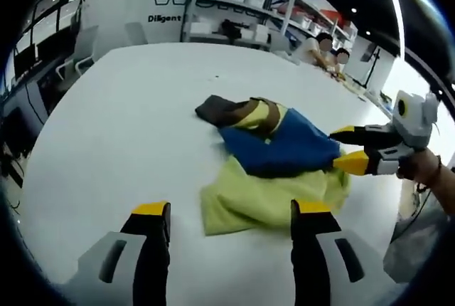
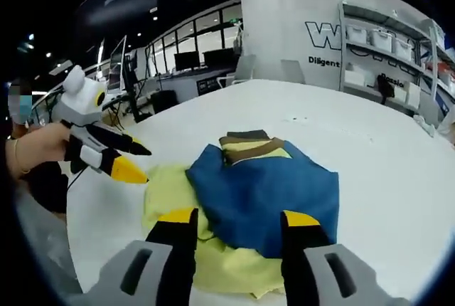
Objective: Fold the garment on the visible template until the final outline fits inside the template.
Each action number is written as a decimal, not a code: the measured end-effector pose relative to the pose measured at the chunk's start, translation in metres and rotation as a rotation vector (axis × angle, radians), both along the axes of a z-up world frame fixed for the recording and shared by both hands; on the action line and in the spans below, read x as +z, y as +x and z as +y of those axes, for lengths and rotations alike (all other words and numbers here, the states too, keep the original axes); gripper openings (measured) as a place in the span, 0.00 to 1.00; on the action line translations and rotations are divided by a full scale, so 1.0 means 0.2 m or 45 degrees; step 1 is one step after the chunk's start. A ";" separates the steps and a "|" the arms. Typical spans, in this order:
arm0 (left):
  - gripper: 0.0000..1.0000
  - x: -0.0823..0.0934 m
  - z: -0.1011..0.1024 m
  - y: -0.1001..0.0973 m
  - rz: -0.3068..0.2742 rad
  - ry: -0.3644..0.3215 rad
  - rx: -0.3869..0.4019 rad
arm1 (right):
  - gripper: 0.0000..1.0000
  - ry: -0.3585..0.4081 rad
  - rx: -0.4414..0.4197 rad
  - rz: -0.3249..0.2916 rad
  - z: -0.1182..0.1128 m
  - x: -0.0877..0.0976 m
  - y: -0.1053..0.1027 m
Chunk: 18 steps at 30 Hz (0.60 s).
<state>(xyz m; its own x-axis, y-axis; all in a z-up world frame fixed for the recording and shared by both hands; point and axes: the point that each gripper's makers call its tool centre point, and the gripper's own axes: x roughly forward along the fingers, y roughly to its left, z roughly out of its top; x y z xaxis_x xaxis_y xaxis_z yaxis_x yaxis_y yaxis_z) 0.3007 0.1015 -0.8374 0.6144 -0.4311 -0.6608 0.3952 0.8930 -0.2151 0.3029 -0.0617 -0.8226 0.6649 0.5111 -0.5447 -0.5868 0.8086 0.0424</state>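
Your garment [image 2: 263,192] reads deep blue across the body, with a pale yellow panel crossed by a dark brown band toward the far edge of the white tabletop [image 1: 128,107]. Under it lies a yellow-green cloth [image 1: 263,203]. Both your grippers, left [image 1: 231,213] and right [image 2: 238,220], show black jaws tipped yellow.

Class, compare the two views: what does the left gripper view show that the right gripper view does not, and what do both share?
Left gripper view alone: seated people at the table's far end. Right gripper view alone: dark monitors on desks behind the table. Both: the white table, the blue garment lying on a yellow-green cloth, and wall shelves with white bins.
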 end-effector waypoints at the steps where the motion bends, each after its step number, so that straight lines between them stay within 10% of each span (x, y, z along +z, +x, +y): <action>1: 0.65 -0.01 0.00 0.00 0.008 -0.007 0.003 | 0.41 -0.014 -0.008 0.000 0.00 -0.01 0.00; 18: 0.43 -0.09 -0.08 0.01 0.045 -0.018 -0.025 | 0.01 0.005 -0.071 -0.038 -0.03 -0.01 0.03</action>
<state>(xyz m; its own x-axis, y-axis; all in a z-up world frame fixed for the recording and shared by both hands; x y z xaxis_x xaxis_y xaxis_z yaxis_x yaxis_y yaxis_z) 0.3025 0.0845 -0.8555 0.5820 -0.4523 -0.6758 0.4045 0.8820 -0.2420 0.3090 -0.0670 -0.8237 0.7083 0.4752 -0.5220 -0.5422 0.8398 0.0289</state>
